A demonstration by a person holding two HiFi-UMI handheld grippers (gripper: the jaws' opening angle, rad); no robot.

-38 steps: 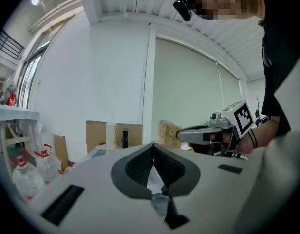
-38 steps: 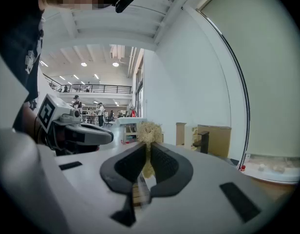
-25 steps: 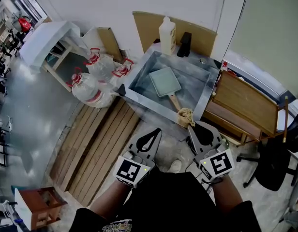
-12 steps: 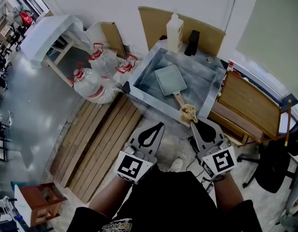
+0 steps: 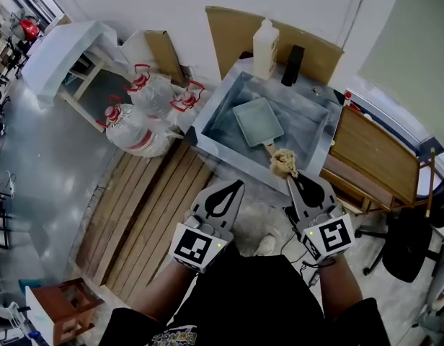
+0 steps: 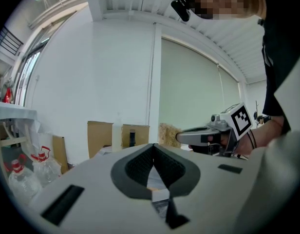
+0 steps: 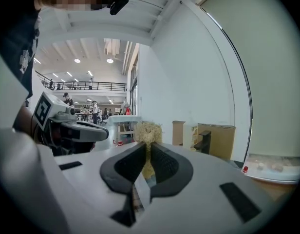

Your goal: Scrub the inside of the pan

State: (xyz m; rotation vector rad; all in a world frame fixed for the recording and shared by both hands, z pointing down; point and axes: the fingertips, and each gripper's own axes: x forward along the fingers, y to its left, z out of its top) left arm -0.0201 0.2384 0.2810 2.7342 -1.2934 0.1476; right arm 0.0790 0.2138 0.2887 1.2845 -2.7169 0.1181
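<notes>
A square grey-green pan [image 5: 259,121] with a wooden handle lies in the metal sink [image 5: 219,107], seen in the head view. My right gripper [image 5: 287,176] hovers just over the sink's near rim, shut on a tan fibre scrubber [image 5: 282,162]; the scrubber [image 7: 148,133] sticks up past the jaw tips in the right gripper view. Near and left of the sink, my left gripper [image 5: 238,185] is shut with nothing in it. The left gripper view shows that gripper [image 6: 153,146] with its jaws together, and the right gripper and scrubber [image 6: 169,132] off to the right.
A white bottle [image 5: 265,48] and a dark object [image 5: 292,55] stand behind the sink against cardboard. Tied plastic bags [image 5: 135,128] lie to the sink's left, above wooden slats [image 5: 146,211]. A wooden table [image 5: 370,152] stands right of the sink, with a black chair [image 5: 413,240] beyond.
The view has shifted slightly so the sink sits a little further right and up. The right gripper with the scrubber has stayed at the sink's near rim. The left gripper has barely moved.
</notes>
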